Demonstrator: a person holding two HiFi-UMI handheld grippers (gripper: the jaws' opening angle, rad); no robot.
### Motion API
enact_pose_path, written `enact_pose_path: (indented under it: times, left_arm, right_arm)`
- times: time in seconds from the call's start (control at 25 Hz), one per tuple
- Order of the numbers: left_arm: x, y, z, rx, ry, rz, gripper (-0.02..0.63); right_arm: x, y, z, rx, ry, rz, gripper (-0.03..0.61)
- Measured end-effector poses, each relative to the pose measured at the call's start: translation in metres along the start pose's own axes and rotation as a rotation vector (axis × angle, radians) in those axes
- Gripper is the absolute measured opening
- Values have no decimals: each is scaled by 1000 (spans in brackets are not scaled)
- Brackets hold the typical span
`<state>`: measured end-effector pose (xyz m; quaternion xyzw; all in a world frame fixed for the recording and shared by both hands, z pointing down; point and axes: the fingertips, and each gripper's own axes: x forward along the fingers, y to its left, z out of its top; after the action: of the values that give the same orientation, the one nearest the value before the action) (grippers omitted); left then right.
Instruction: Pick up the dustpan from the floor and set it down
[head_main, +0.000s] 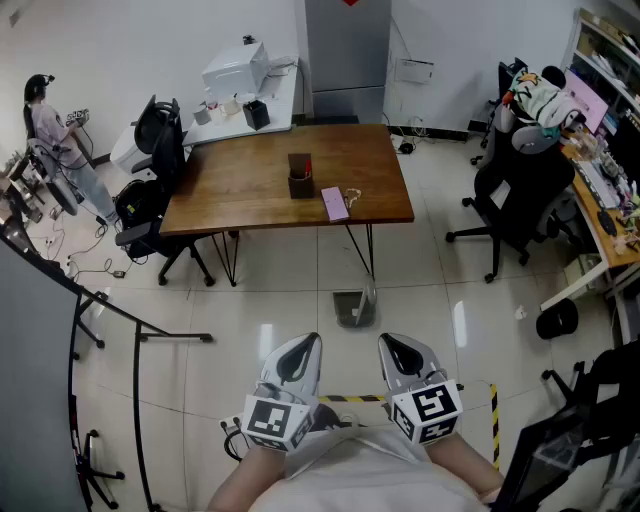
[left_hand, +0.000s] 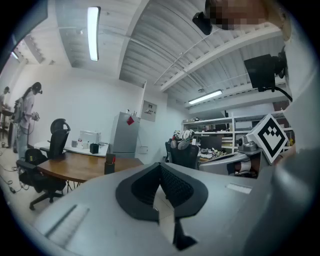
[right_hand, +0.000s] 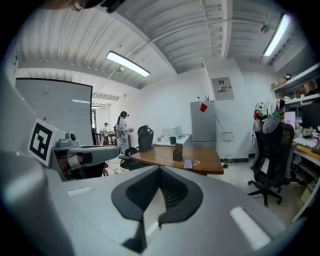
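Observation:
The grey dustpan (head_main: 354, 306) stands on the tiled floor just in front of the wooden table (head_main: 240, 185), its handle pointing up. My left gripper (head_main: 304, 345) and right gripper (head_main: 391, 345) are held side by side close to my body, a short way nearer than the dustpan and apart from it. Both are shut with nothing between their jaws. In the left gripper view the left gripper (left_hand: 160, 167) points across the room at about table height. The right gripper (right_hand: 160, 171) does the same in its own view. The dustpan is hidden in both gripper views.
On the table stand a dark box (head_main: 299, 176) and a pink notebook (head_main: 334, 203). Black office chairs stand at left (head_main: 155, 150) and right (head_main: 515, 190). A metal rack (head_main: 100, 325) is at my left, yellow-black floor tape (head_main: 493, 420) at my right. A person (head_main: 55, 130) stands far left.

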<state>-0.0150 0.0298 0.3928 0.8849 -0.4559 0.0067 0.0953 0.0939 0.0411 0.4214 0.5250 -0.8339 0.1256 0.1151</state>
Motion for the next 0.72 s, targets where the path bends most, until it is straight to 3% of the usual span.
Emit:
enact_pose_path:
  times: [0.28, 0.48, 0.72]
  left_arm:
    - [30, 38, -10, -21, 21, 26, 15]
    - [64, 83, -16, -31, 39, -4, 15]
    - [111, 138, 10, -32, 43, -35, 15]
  right_arm:
    - [40, -18, -6, 63, 51, 46, 2]
    - [86, -40, 14, 80, 1, -7, 2]
    - [142, -51, 51, 4, -63, -72, 2]
